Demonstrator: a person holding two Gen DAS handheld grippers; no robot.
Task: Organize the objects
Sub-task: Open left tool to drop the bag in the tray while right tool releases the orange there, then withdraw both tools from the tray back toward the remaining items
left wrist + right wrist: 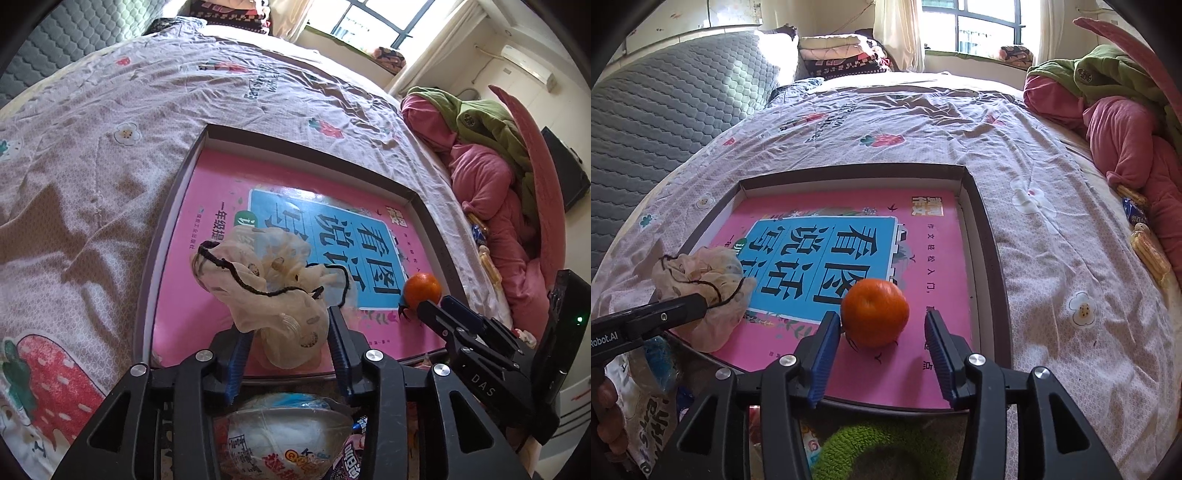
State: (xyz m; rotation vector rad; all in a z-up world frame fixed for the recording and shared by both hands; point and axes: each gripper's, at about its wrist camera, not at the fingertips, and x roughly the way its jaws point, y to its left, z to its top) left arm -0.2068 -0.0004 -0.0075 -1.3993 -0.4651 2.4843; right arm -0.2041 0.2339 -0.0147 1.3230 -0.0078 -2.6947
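Note:
A shallow dark box lies on the bed with a pink book inside. A cream drawstring pouch with a black cord rests on the book's near left part. My left gripper stands open around it, its blue pads close beside the cloth. An orange sits on the book's near right part. My right gripper is open around the orange, the left pad almost touching it and a gap at the right pad.
A floral bedsheet surrounds the box. Snack packets and a green fuzzy item lie below the grippers. Pink and green clothes pile at the right, with wrapped snacks beside them. A grey quilted headboard stands left.

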